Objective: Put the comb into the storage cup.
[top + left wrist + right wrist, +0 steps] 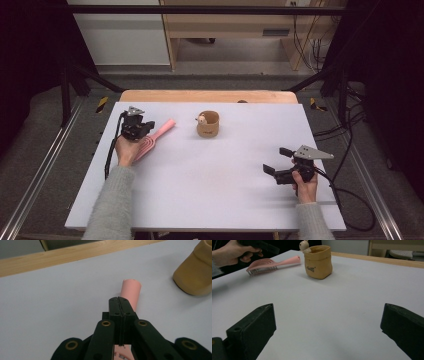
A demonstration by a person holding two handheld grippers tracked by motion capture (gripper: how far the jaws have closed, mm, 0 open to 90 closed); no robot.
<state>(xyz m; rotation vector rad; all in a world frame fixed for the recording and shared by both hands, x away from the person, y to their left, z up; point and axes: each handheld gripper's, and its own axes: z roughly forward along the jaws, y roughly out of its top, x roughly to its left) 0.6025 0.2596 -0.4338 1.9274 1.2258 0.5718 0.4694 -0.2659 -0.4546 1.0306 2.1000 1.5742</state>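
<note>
Two tools are in my hands: my left tool has its jaws pressed together above the pink hairbrush lying on the bench, while my right tool gapes wide, well apart from it.

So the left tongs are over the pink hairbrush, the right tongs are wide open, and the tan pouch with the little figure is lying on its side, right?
Not quite: the tan pouch stands upright, as the right gripper view shows, with the little figure at its rim. The rest holds: the left tongs are over the pink hairbrush, and the right tongs are wide open.
</note>
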